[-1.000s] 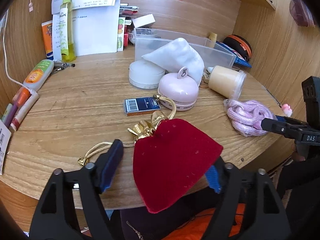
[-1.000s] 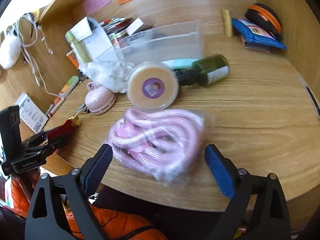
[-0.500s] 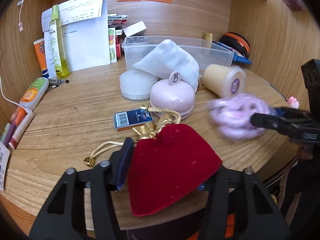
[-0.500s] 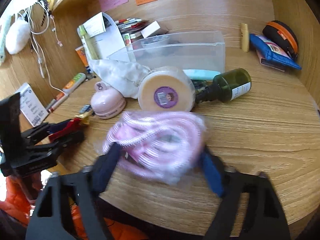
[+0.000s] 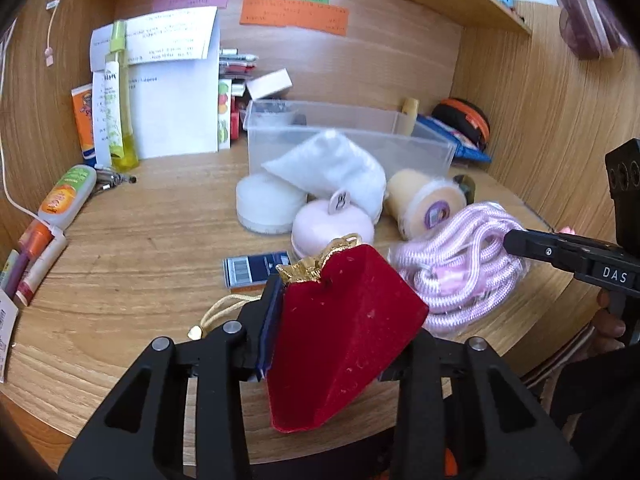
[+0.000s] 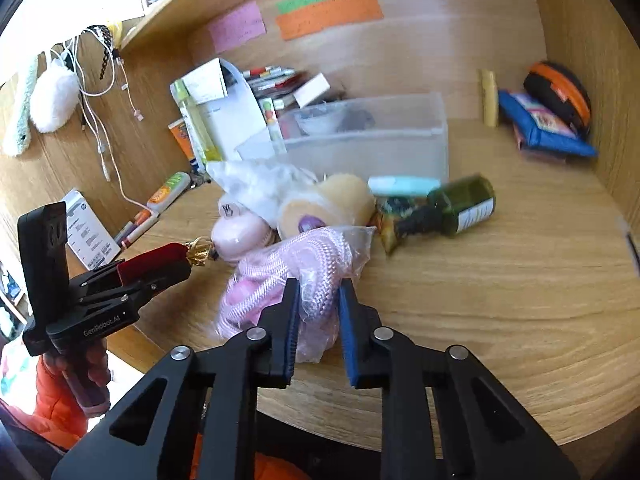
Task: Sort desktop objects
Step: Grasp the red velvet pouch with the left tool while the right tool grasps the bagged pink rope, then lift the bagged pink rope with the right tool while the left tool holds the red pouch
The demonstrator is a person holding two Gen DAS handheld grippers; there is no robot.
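Wooden desk (image 5: 132, 264) with back and side panels, cluttered. At the rear centre stands a clear plastic bin (image 5: 344, 140), open-topped, with a few small items inside that cannot be made out. Against the back wall to its left lean white papers (image 5: 172, 92), with a tall yellow bottle (image 5: 118, 100) upright in front of them.

In front of the bin lies a white cloth pouch (image 5: 332, 168), resting partly on a white round tin (image 5: 268, 208). Beside these sit a pink round case (image 5: 332, 228) and a cream-coloured jar (image 5: 424, 200) on its side. In the right wrist view a dark green bottle (image 6: 456, 208) lies on its side to the right of the jar.

Left gripper (image 5: 340, 320): jaws closing, with a red velvet pouch (image 5: 344, 332) between them — the pads press its sides and the pouch is raised off the desk, its gold-trimmed neck pointing away from the camera. Its gold cord (image 5: 224, 308) trails onto the desk.

Right gripper (image 6: 318, 308): clamped on a bagged coil of pink rope (image 6: 288, 276), the blue pads pinching rope and plastic bag. The bundle hangs just above the desk near its front edge, just beside the red pouch.

A small blue barcoded box (image 5: 256, 270) lies flat on the desk behind the red pouch.
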